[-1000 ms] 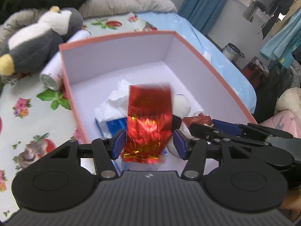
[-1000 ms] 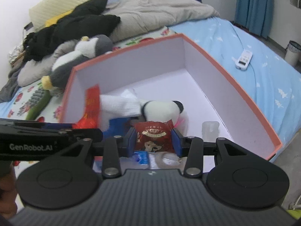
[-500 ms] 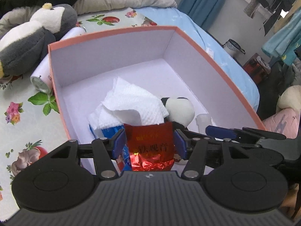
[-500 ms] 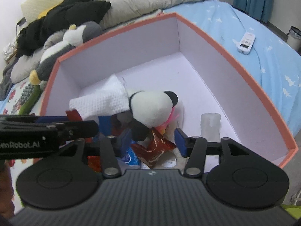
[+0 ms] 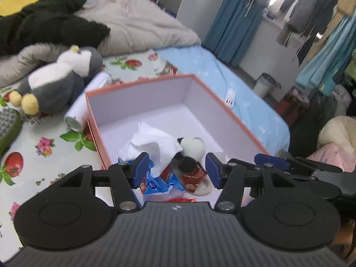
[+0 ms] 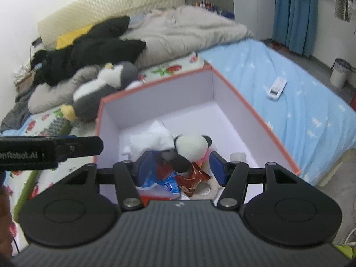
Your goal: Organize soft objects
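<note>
Bed [image 5: 233,84]: box [image 5: 222,111] below spread fingers [image 5: 141,166]

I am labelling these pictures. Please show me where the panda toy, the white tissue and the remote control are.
panda toy [image 6: 192,144]: right wrist view, on its white head.
white tissue [image 5: 153,143]: left wrist view, on the middle of the crumpled sheet.
remote control [image 6: 277,87]: right wrist view, on its white body.

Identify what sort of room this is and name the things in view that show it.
Most likely a bedroom. The open box sits on a bed with a rumpled grey duvet and a plush penguin, and clothes hang by the window.
</note>
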`<action>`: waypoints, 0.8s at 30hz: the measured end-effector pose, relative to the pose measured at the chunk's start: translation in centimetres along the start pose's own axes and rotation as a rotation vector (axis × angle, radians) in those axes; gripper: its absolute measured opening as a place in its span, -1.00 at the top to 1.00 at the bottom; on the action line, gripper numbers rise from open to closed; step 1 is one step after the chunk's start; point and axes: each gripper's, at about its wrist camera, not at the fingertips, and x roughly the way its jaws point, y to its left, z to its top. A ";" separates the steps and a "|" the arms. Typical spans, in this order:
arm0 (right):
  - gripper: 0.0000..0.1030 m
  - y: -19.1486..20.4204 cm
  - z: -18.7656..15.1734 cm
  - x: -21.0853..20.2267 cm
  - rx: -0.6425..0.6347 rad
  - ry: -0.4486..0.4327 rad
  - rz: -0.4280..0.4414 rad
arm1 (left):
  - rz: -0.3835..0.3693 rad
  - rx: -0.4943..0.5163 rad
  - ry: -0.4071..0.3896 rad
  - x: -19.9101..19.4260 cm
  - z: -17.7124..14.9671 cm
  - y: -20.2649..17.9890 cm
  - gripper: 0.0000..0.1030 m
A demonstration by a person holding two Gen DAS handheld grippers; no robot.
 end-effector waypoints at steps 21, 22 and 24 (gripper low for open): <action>-0.16 3.8 -3.5 -14.2 -0.037 -0.151 0.044 | 0.001 0.058 -0.234 -19.6 -6.6 -4.7 -0.30; -0.16 3.9 -3.9 -14.6 -0.031 -0.152 0.044 | 0.007 0.058 -0.234 -20.1 -7.2 -4.7 -0.30; -0.16 4.0 -4.5 -15.0 -0.020 -0.149 0.047 | 0.012 0.047 -0.237 -20.9 -8.1 -4.6 -0.30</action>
